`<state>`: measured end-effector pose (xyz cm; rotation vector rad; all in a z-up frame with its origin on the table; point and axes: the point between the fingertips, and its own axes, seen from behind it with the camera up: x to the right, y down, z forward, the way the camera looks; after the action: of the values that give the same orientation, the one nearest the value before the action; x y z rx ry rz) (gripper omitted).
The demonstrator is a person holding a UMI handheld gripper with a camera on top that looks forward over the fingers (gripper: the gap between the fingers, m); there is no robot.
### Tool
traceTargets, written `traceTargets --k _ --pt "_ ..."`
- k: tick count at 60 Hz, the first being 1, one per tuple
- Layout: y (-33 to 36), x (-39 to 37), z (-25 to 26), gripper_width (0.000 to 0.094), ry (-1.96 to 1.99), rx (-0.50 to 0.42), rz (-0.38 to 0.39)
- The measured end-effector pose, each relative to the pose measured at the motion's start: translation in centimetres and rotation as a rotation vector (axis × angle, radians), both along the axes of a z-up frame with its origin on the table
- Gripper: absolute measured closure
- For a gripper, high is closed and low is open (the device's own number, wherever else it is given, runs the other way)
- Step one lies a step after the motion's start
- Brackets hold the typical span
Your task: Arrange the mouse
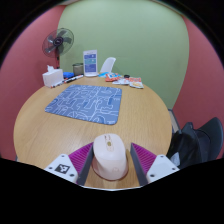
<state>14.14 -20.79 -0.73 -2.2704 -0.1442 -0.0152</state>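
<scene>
A white computer mouse point(110, 158) with a pale pink tint sits between my two fingers, its front pointing away from me. My gripper point(111, 166) is shut on the mouse, with the purple pads point(73, 162) pressing on its left and right sides. It is over the near edge of the round wooden table point(150, 118). A blue mouse mat point(85, 101) with a white line pattern lies flat beyond the fingers, towards the middle of the table and a little to the left. The mouse's underside is hidden.
At the table's far side stand a small fan point(57, 44), a white tissue box point(52, 77), a white upright box point(91, 63) and some small loose items point(126, 80). A dark chair point(198, 142) stands to the right of the table. Green and red walls lie behind.
</scene>
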Motion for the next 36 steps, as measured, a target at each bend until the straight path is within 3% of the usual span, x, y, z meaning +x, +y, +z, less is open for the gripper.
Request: traceTargets --k 3,6,16,24,36 --pt "0.1 -0.4 -0.2 0.0388 0.022 -0.007 0.005" --pt "0.2 -0.3 -0.2 0.0385 0.021 -0.005 -0.010" --pt "-0.4 0.1 -0.1 0.0514 -0.003 -0.026 -0.072" --pt "-1.8 0.4 2.1 0.0536 -0.017 -0.036 -0.155" --pt "-0.5 1.9 11.4 0.0535 -0.052 0.083 -0.270"
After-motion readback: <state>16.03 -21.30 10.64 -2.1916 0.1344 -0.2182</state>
